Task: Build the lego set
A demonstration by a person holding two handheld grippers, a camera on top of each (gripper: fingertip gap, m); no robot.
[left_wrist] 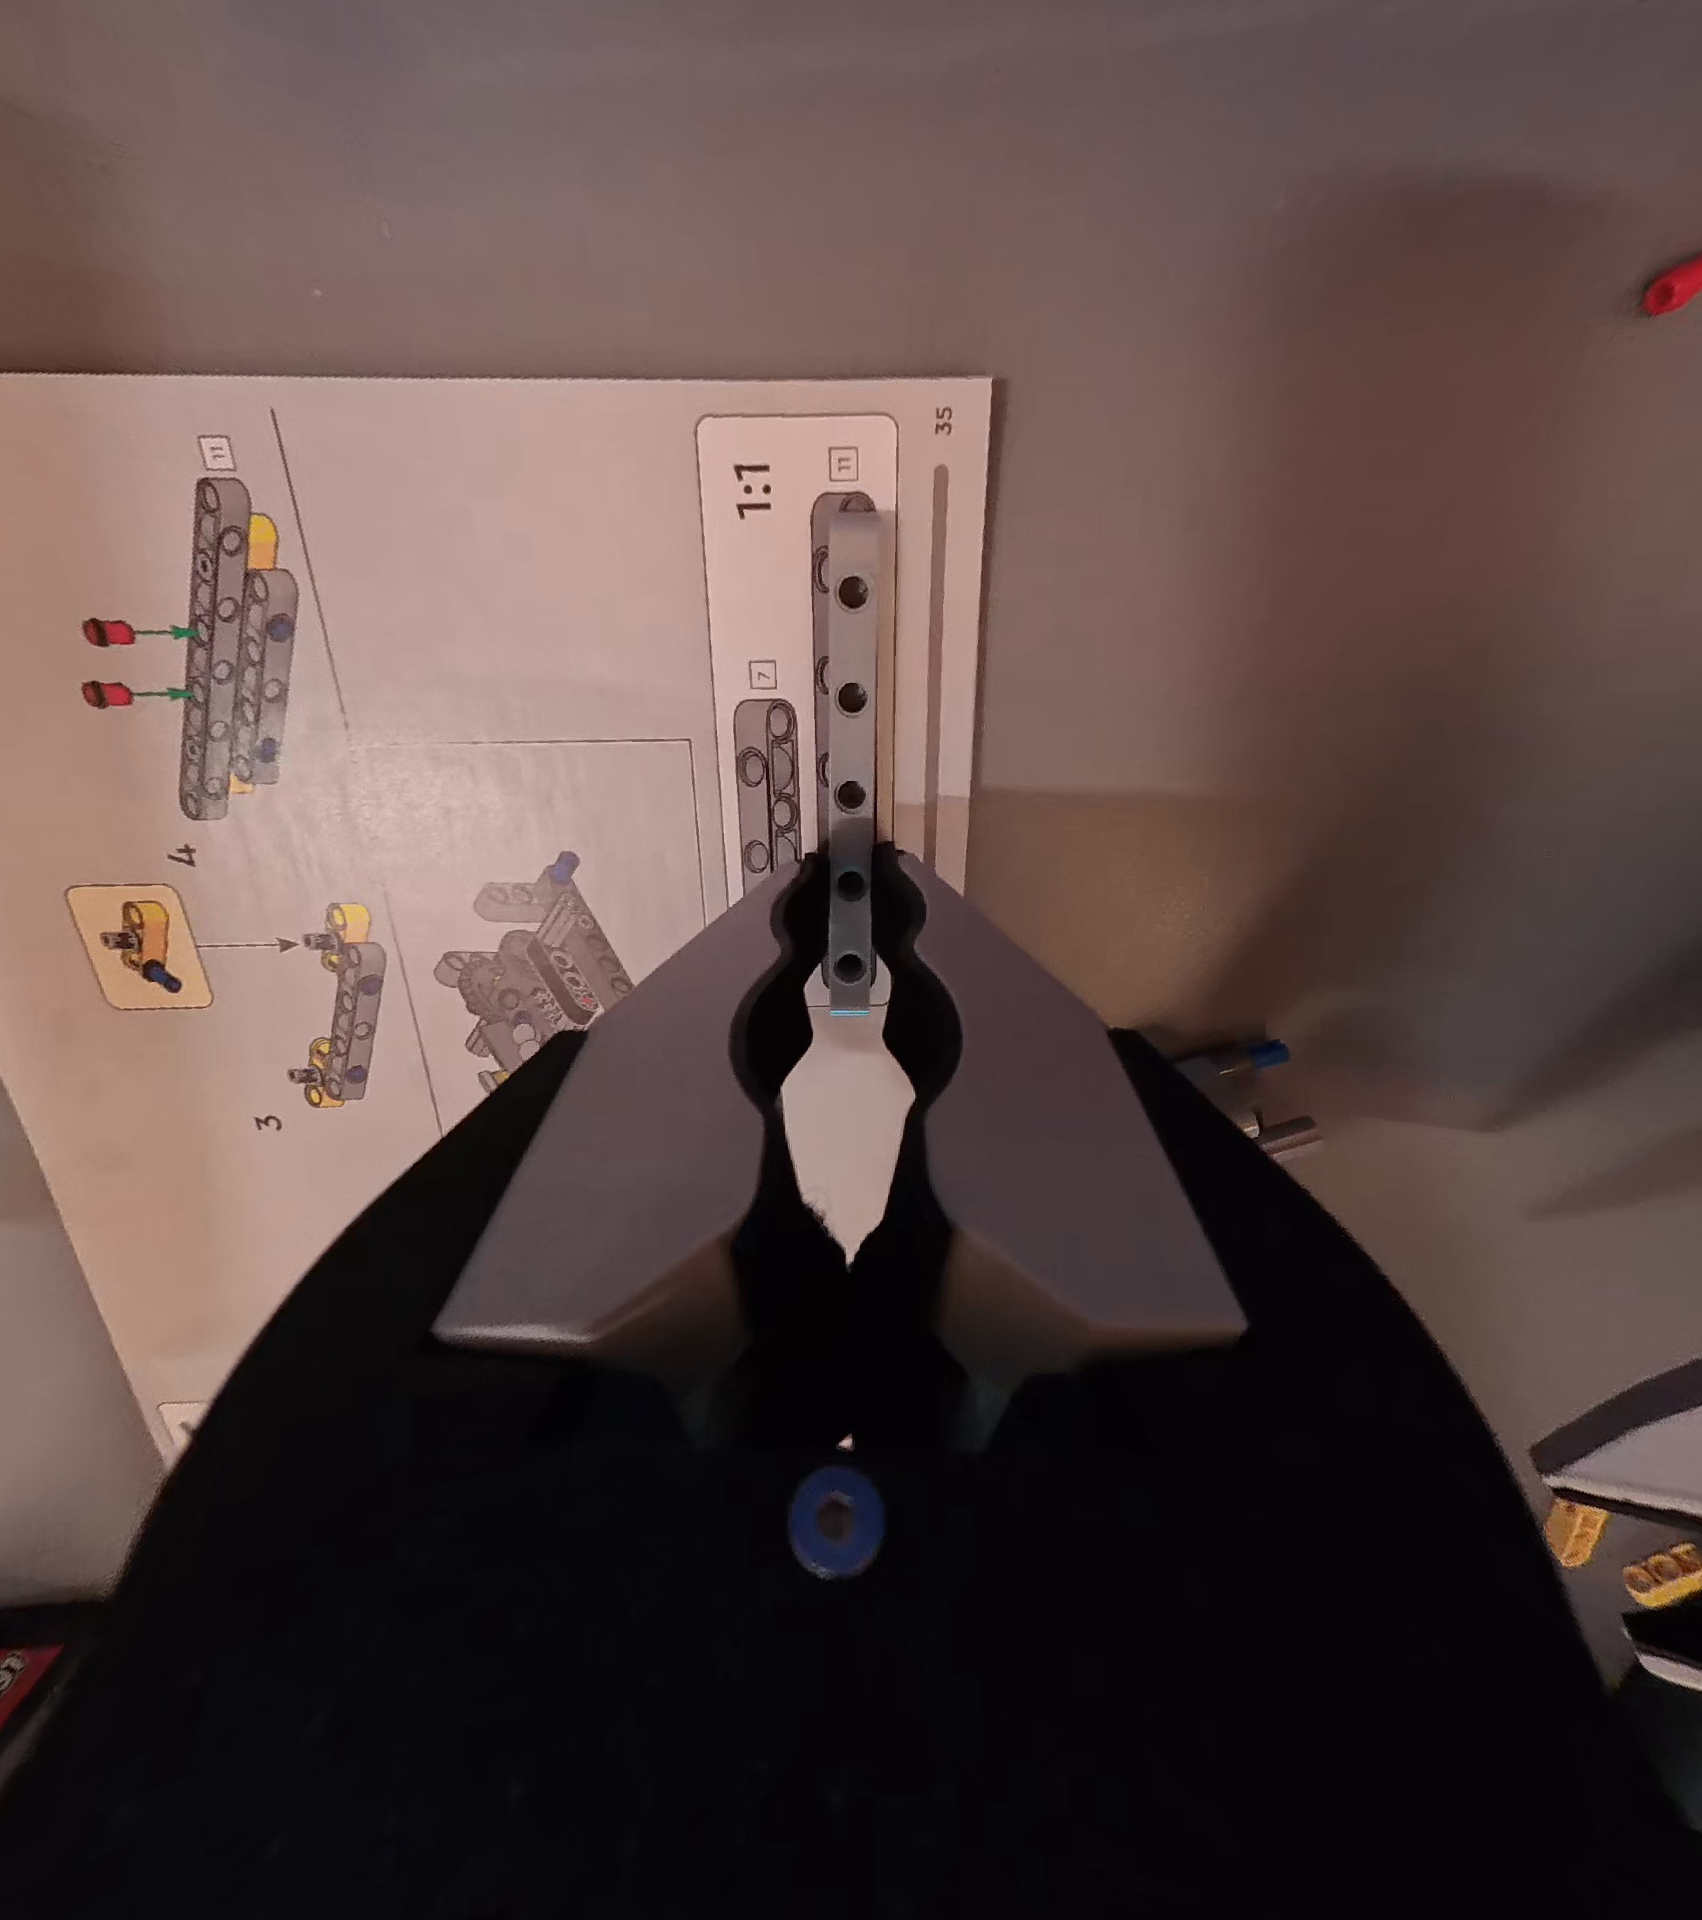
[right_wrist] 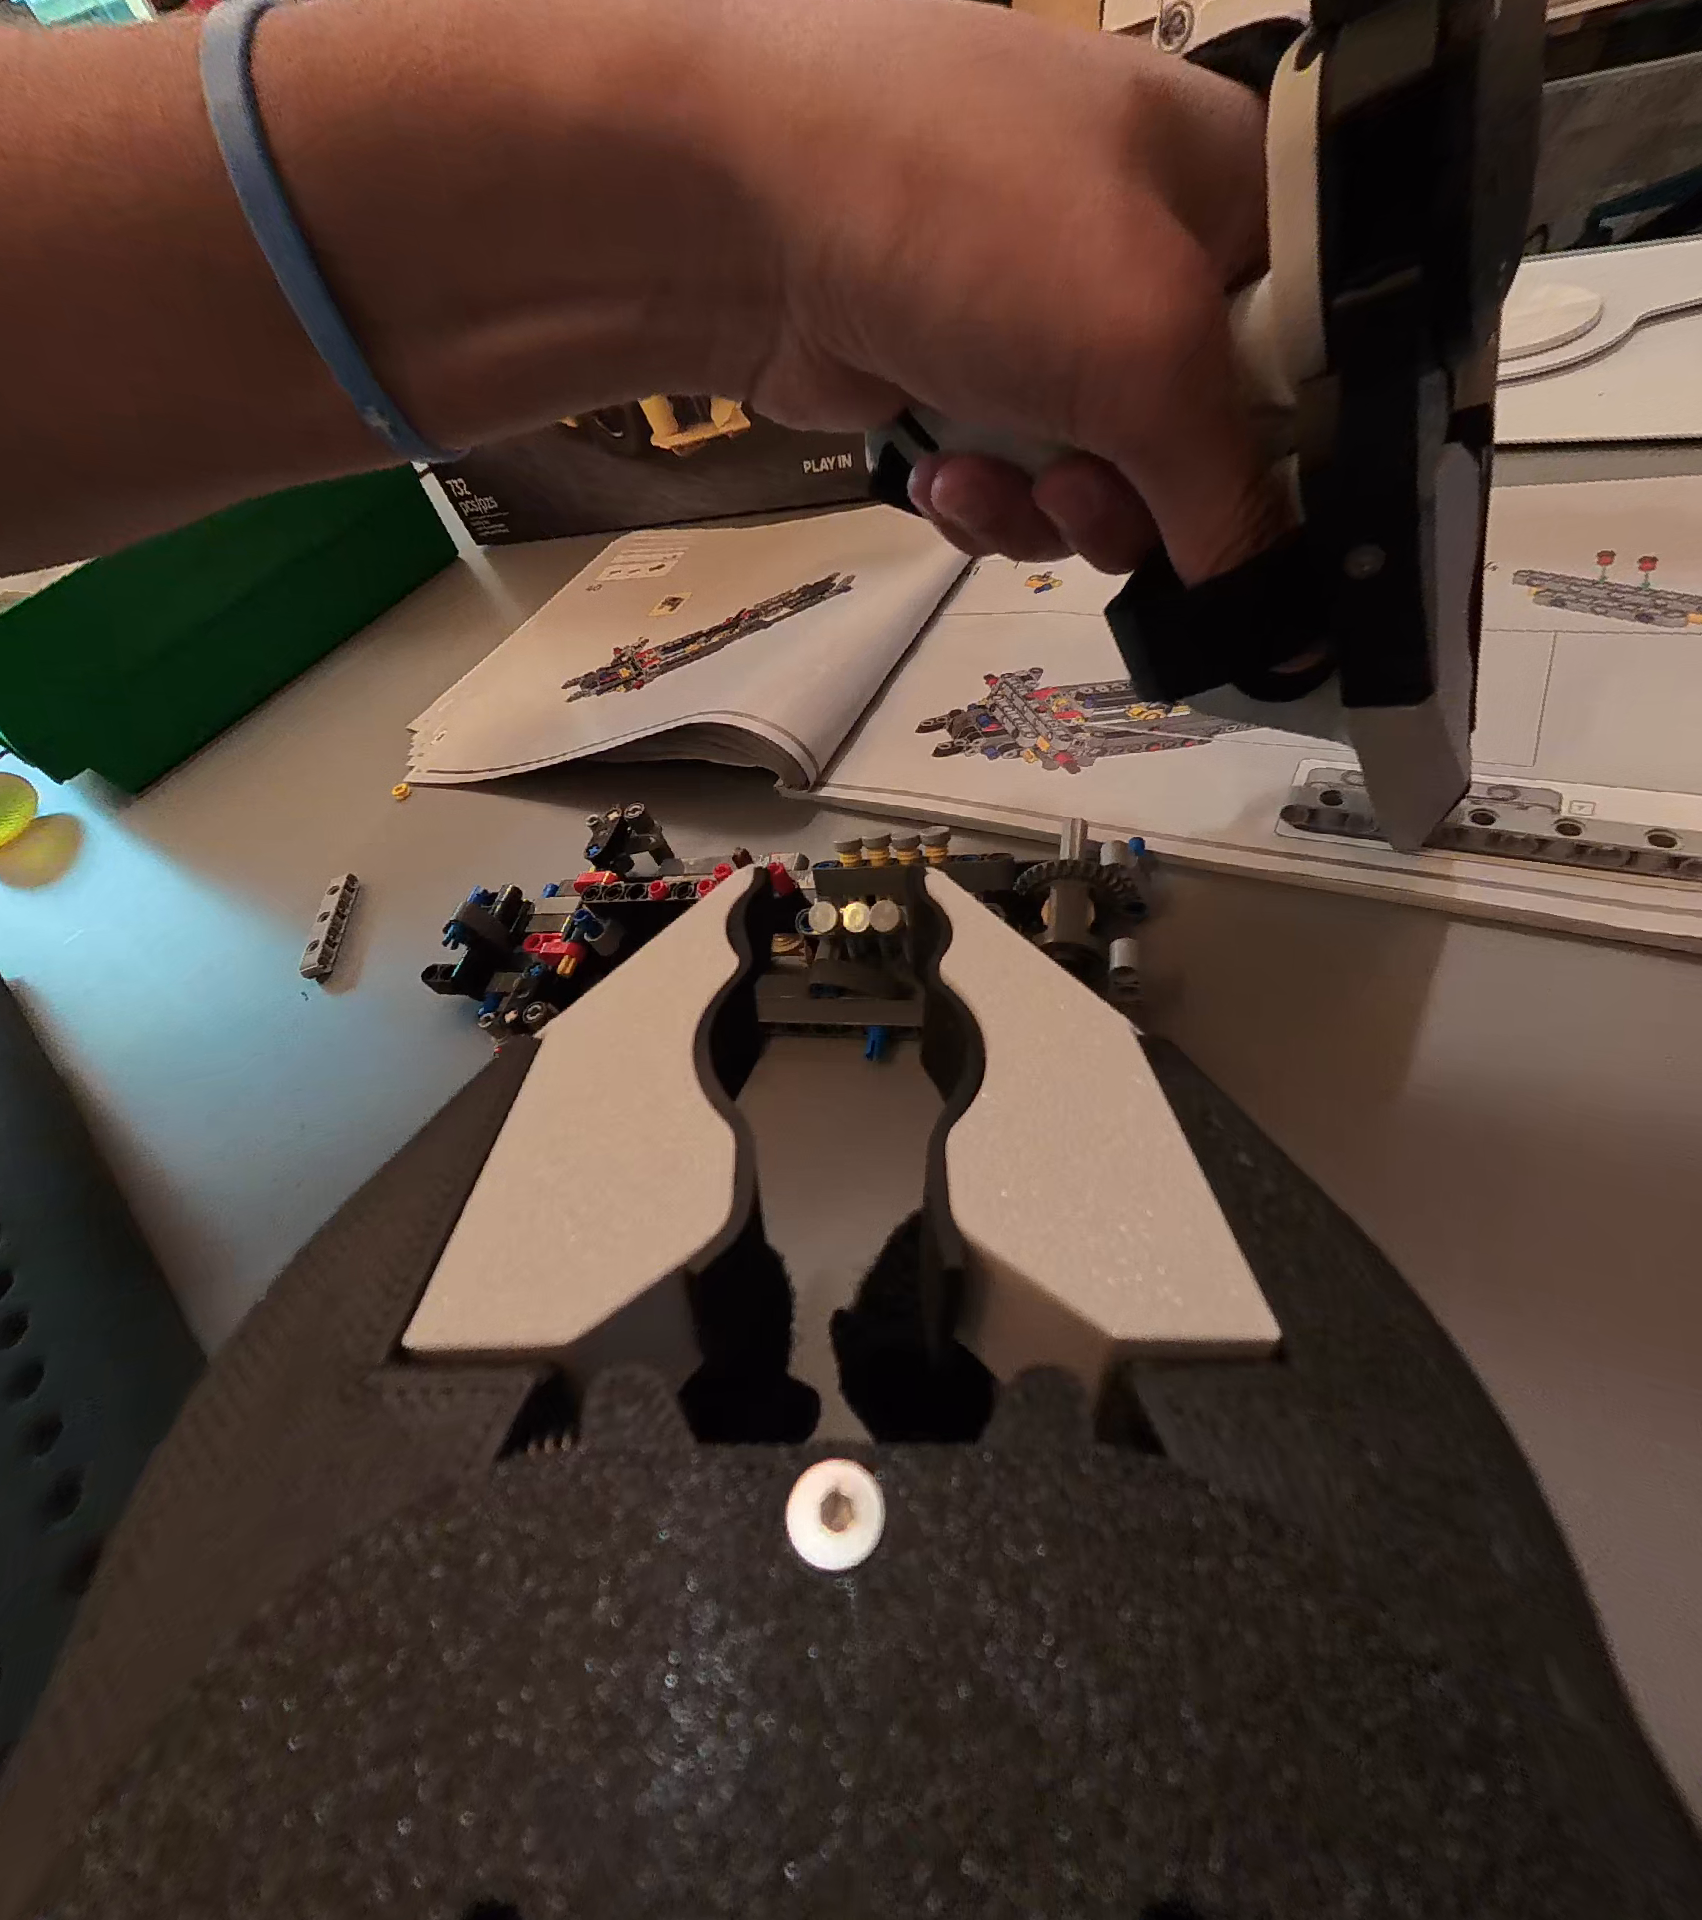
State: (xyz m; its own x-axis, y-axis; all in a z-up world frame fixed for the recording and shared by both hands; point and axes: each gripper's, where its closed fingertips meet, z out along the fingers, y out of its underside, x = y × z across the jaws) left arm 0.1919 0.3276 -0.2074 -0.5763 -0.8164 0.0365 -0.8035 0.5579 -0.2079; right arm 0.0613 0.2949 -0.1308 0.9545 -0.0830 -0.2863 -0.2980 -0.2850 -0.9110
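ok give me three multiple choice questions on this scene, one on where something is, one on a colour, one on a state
1. Where does the grey beam held by the left claw lie?
A. on the open instruction booklet, over a printed beam outline
B. inside the green box
C. on top of the partly built model

2. What colour is the loose small piece alone on the table, right of the booklet?
A. yellow
B. red
C. blue

3. What state is the right claw in?
A. shut on a beam
B. shut on a pin
C. open, holding nothing

Answers: 1 A, as the left wrist view shows the beam lined up on the page's drawing; 2 B, as it is plainly red on the grey surface; 3 C, as its fingers stand apart before the partly built model.
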